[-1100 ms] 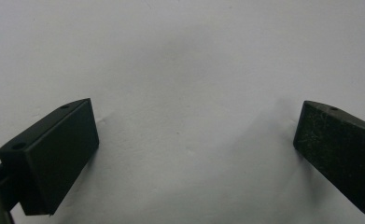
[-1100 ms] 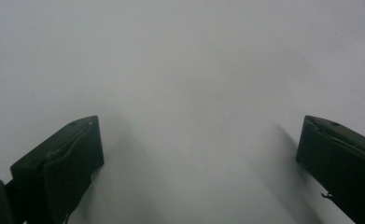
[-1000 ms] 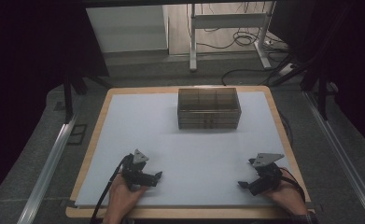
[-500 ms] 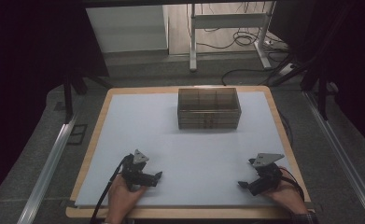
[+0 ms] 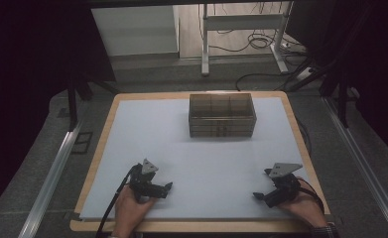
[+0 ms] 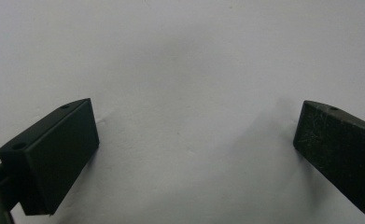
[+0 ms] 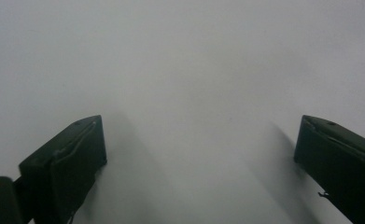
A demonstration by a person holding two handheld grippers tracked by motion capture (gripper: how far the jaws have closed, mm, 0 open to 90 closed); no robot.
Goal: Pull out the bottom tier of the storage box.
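Both claws rested released on the near table (image 5: pixel 132 129), left claw (image 5: pixel 165 187) and right claw (image 5: pixel 259 196) each holding nothing. Compartment box (image 5: pixel 222 115) sat far-centre, well apart. Best I reach forward level, jaws kept wide.

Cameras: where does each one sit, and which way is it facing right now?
High view: above the near table edge, looking forward and down at the box; both hands, left gripper and right gripper show.
Left gripper view: rides that gripper, looking along its spread fingers at the white mat.
Right gripper view: likewise, fingers spread.
Shared: the white mat.
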